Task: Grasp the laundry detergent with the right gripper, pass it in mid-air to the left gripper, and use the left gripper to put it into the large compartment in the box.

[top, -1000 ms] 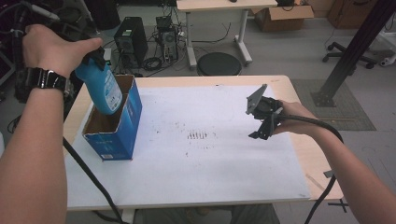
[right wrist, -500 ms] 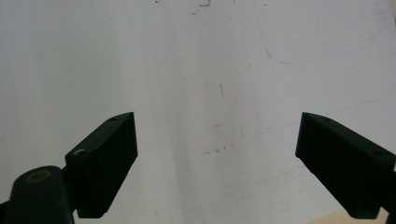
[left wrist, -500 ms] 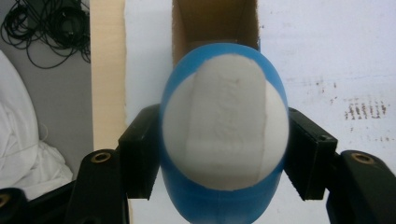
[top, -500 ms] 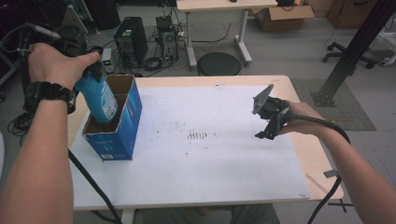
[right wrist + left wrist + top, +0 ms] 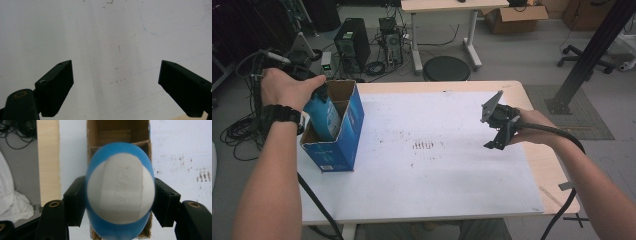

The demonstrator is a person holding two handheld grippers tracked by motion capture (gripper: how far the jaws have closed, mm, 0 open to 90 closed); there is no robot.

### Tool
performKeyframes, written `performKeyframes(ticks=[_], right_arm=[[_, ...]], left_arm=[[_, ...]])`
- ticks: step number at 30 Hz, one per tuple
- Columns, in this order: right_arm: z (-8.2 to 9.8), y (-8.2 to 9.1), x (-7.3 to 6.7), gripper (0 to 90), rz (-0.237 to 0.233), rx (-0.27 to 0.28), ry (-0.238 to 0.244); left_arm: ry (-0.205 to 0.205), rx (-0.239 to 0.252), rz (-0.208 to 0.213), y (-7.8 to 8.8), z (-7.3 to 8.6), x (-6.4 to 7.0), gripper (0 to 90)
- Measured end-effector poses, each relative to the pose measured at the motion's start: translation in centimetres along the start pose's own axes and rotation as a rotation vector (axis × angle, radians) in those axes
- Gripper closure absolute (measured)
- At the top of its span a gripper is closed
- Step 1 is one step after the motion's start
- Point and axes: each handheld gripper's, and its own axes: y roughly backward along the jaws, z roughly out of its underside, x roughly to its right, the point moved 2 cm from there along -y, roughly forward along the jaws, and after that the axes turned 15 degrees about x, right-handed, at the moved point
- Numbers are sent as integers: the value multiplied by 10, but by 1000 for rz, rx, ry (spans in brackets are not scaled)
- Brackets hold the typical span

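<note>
A blue bottle (image 5: 325,119) with a white label stands partly inside an open blue cardboard box (image 5: 341,147) at the table's left side. My left gripper (image 5: 319,93) is shut on the bottle from above, mostly hidden under the hand. In the left gripper view the bottle's blue and white end (image 5: 120,187) sits between both jaws of the left gripper (image 5: 120,207), over the box's open top (image 5: 117,132). My right gripper (image 5: 500,135) hangs open above the right part of the white table sheet (image 5: 437,175). In its own view the right gripper (image 5: 116,85) has nothing between its jaws.
Bare wood table edge (image 5: 542,165) shows to the right of the sheet. Behind the table on the floor are a computer tower (image 5: 352,44), a round black stool (image 5: 446,68) and another desk (image 5: 442,6). A black post (image 5: 592,50) rises at the right.
My left hand has lowered the blue bottle further down into the box. My right gripper has drifted slightly right and stays open.
</note>
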Motion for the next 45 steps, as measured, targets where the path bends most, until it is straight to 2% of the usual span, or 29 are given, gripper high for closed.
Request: performKeyframes(ticks=[10, 15, 20, 34, 45], right_arm=[[-1, -2, -1, 125, -4, -4, -4], [1, -5, -1, 125, -7, -6, -7], [2, -6, -1, 125, -7, -7, -11], [2, -9, -2, 124, -13, -8, -14], [1, -11, -4, 124, -17, -10, -10]], left_arm=[[-10, -38, 4, -34, 15, 3, 381], [-6, -51, 17, -47, 22, 4, 381], [-19, -67, 6, -56, 27, 5, 381], [-37, -90, -1, -70, 35, 8, 381], [-45, -92, -2, -73, 37, 8, 380]])
